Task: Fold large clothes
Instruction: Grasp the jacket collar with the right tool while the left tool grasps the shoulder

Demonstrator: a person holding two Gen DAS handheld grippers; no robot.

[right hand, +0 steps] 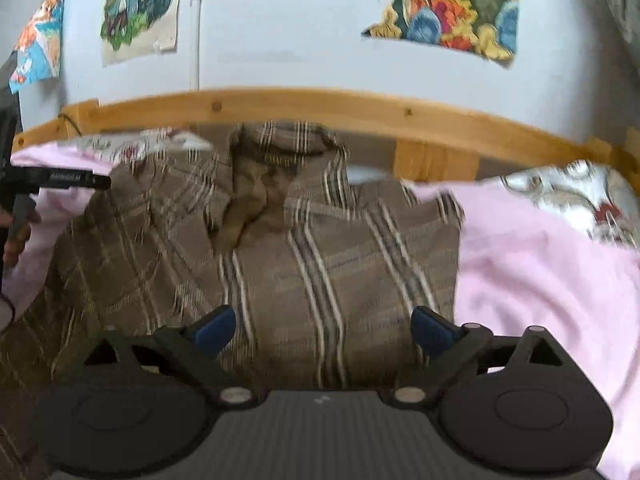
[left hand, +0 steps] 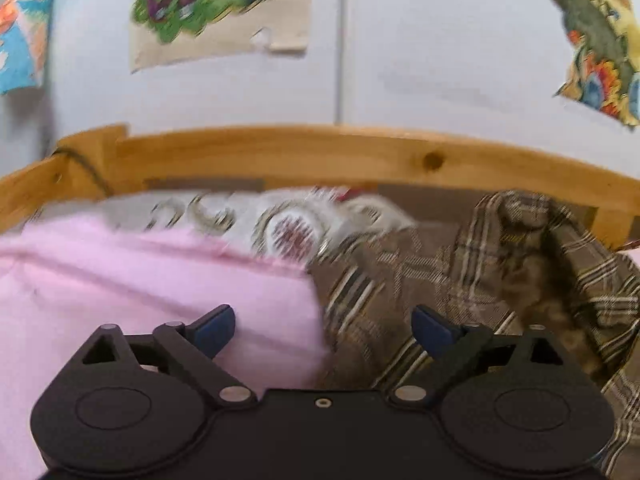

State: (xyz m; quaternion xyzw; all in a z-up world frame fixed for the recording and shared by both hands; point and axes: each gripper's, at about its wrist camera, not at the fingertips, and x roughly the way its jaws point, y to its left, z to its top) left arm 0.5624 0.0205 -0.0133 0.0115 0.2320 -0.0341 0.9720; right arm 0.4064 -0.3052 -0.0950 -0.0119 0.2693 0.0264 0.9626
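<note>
Covering pink bed sheet (right hand: 540, 264), plaid garment (right hand: 320, 248)

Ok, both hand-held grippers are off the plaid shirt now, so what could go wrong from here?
1. The plaid shirt lies bunched at its collar, so the next fold may trap wrinkles.
2. The pink sheet borders the shirt's edge; the open right hand-held gripper might pinch both.
3. The left hand-held gripper hovers over that seam too.

No legible text (all blurred)
</note>
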